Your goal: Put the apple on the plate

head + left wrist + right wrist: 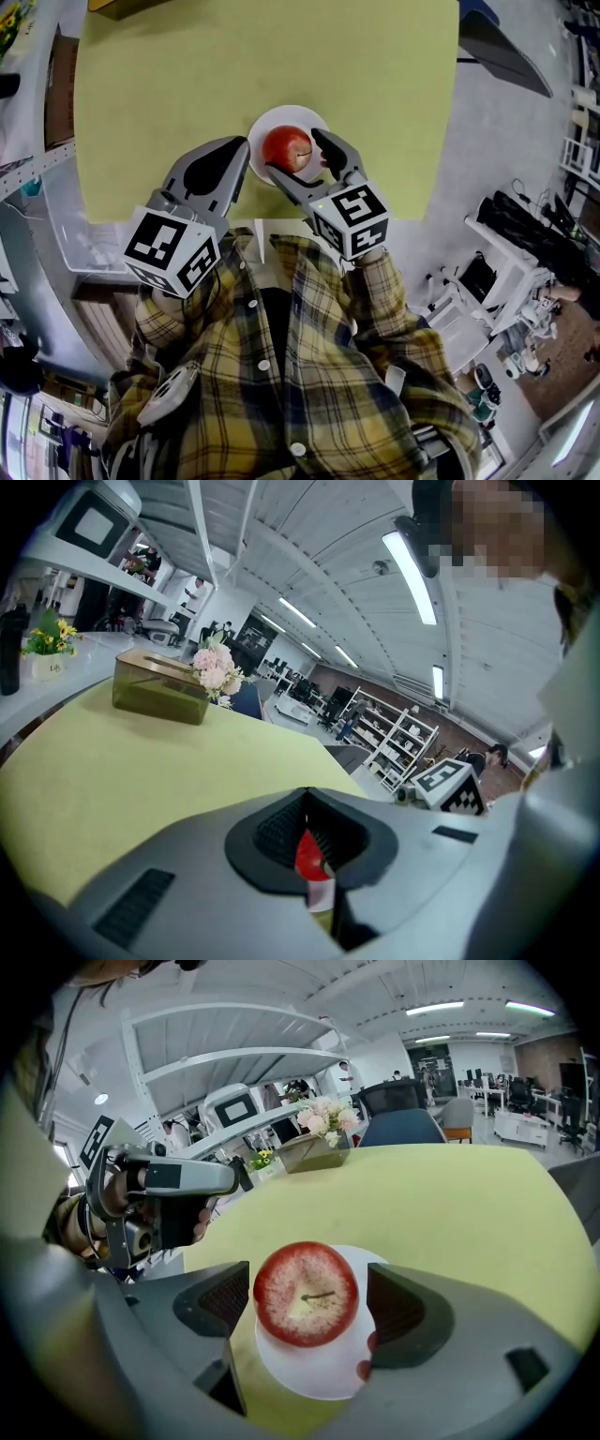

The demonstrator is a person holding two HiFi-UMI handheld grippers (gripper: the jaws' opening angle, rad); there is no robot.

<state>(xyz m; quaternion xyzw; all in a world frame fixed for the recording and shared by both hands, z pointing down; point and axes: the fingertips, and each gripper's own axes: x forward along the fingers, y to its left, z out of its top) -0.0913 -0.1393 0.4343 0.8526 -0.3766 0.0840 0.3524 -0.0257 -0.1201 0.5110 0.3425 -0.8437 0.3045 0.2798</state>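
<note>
- The apple (306, 1293) is seen on the white plate (328, 1380). It is set upright, with its stalk on top.
- The plate is found on the yellow-green table (169, 84), close to the near edge and about in the middle.
- The right gripper (296, 154) is held low over the plate. Its jaws are spread wide, one to the left of the apple and one to the right.
- The right jaw is kept clearly apart from the apple. The left jaw is right beside it, and it cannot be told if the apple is touched there. The apple is not squeezed.
- The left gripper (231, 159) is held just to the left of the plate, above the table. Its jaws are pressed together and nothing is held in them. Only a bit of red apple and white plate is seen through the small slit between them.
- The main job is judged to be done, as the apple is rested on the plate and is let go.
- Only a little is thought to be left. The right gripper is to be lifted away. Care is needed, because a round apple can be bumped and rolled off the plate.
- A box (161, 688) with pink flowers (216, 670) is seen at the far side of the table, well apart from the plate. It is not needed for the job.
</note>
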